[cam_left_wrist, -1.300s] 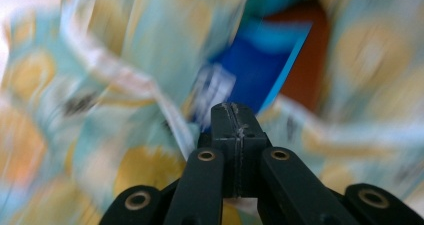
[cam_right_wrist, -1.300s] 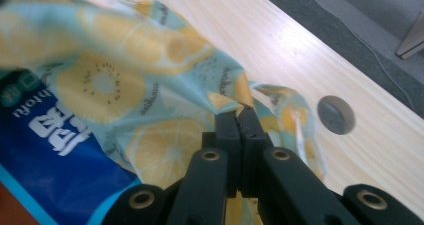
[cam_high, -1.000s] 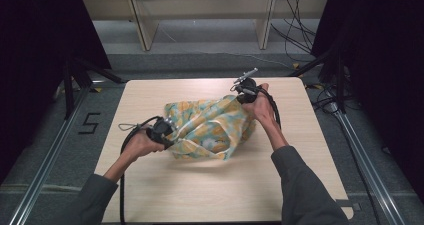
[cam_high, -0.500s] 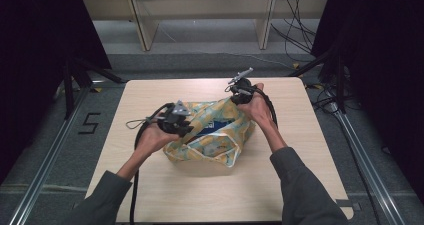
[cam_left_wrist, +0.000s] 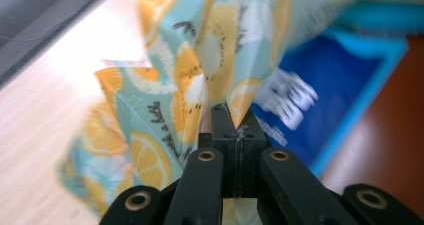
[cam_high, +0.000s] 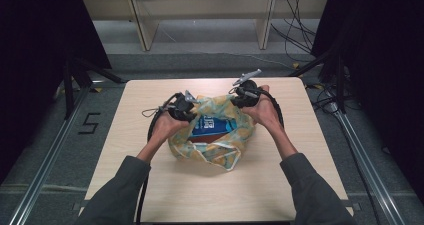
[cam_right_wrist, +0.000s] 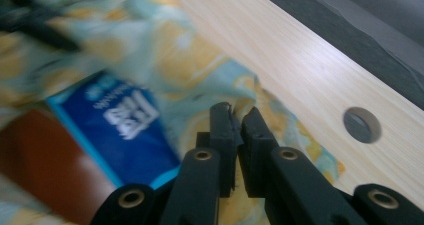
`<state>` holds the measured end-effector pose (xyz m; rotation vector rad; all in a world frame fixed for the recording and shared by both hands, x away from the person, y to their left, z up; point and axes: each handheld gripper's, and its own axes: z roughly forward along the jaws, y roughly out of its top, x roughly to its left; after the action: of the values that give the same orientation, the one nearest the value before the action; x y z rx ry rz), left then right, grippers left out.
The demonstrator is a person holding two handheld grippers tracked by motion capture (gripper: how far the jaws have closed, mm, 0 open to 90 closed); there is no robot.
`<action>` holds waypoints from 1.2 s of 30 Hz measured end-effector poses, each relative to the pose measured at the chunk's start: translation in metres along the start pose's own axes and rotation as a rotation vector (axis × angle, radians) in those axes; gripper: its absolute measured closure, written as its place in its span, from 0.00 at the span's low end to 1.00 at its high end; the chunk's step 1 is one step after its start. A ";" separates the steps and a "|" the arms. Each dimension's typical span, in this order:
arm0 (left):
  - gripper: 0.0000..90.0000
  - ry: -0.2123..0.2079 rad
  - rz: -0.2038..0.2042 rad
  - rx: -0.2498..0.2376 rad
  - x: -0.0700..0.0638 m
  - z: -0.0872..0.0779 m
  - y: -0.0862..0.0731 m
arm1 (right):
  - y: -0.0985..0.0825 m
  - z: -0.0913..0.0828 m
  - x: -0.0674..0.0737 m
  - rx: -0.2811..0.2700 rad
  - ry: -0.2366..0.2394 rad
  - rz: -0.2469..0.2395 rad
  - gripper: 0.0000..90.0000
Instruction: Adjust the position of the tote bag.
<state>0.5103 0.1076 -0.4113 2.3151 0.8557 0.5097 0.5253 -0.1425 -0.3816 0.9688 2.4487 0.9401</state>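
The left gripper (cam_high: 186, 106) is clamped tight on the left edge of the fruit-print bag (cam_high: 220, 150). Its jaws opened and then snapped closed again just now, and in the left gripper view the cloth is pinched between them. The right gripper (cam_high: 243, 96) pinches the far right edge of the bag. In the right gripper view its jaws look almost closed, with a thin fold of cloth between the tips, though that picture is blurry.

The bag sits in the middle of the wooden table (cam_high: 150, 185), between the two hands. The two grippers hold its top open. Inside lies a blue packet (cam_high: 212, 126) with white letters on it. The letters are too blurry to read. Under the packet there is something brown (cam_high: 215, 137), but I cannot tell what it is.

The bag is light blue-green with orange slices and kiwi slices on it. In the left gripper view there is dark curly writing on the cloth (cam_left_wrist: 150, 120). It looks like "a batch", but I am not sure.

On the floor to the left of the table is a dark mark shaped like a 5 (cam_high: 89, 123).
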 end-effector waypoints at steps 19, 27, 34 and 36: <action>0.99 0.006 -0.251 0.017 0.056 0.039 0.001 | -0.032 0.026 0.067 0.150 0.168 -0.163 1.00; 0.99 0.000 -0.296 0.033 0.064 0.048 -0.007 | -0.075 0.021 0.083 0.279 0.309 -0.186 1.00; 0.99 0.021 -0.283 0.044 0.064 0.047 -0.006 | -0.091 0.028 0.096 0.305 0.388 -0.230 1.00; 0.98 0.018 -0.286 0.039 0.063 0.045 -0.005 | -0.082 0.016 0.095 0.273 0.363 -0.207 1.00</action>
<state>0.5775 0.1357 -0.4394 2.1756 1.1908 0.3930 0.4275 -0.1137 -0.4558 0.6475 2.9752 0.7801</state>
